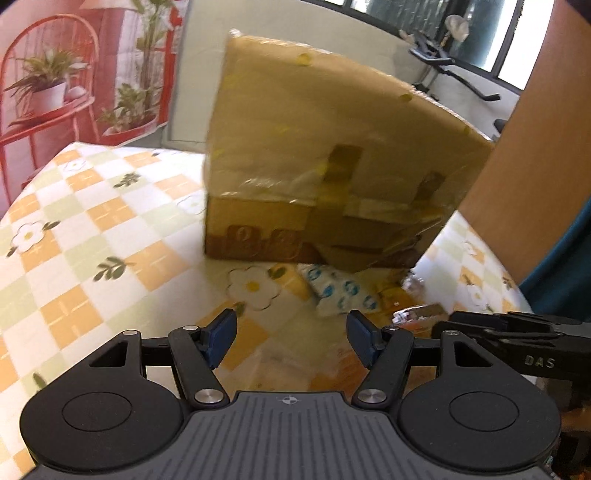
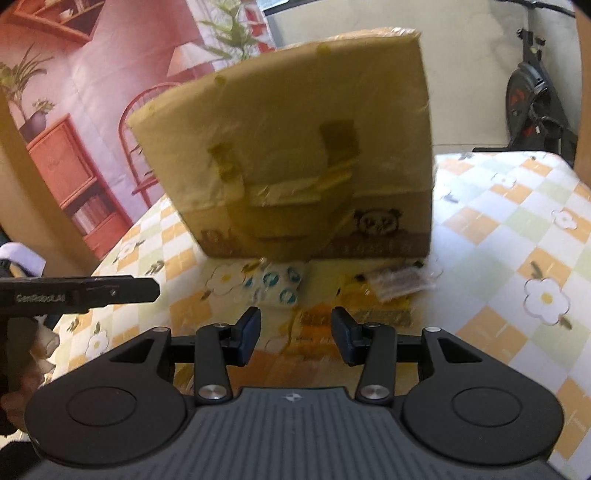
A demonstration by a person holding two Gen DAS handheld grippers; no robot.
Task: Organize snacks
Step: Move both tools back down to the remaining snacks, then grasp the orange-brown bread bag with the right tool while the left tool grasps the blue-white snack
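While both grippers hang parted and empty, left gripper [image 1: 291,341], right gripper [image 2: 294,338]: snacks [image 2: 275,286] lie loose on the table [image 2: 517,221] before the bag [image 2: 295,147]. Risk: crowded packets, so closing fingers may nudge neighbours.

Both views are brightly lit by daylight from windows [image 1: 436,14] behind the tall yellow-brown fabric bag [image 1: 332,155], whose plastic wrapping is marked by glare. The bag and the checked floral tablecloth [image 1: 110,229] are smeared by motion blur. Straight lines are bowed at the fisheye edges, and the corners are darkened.
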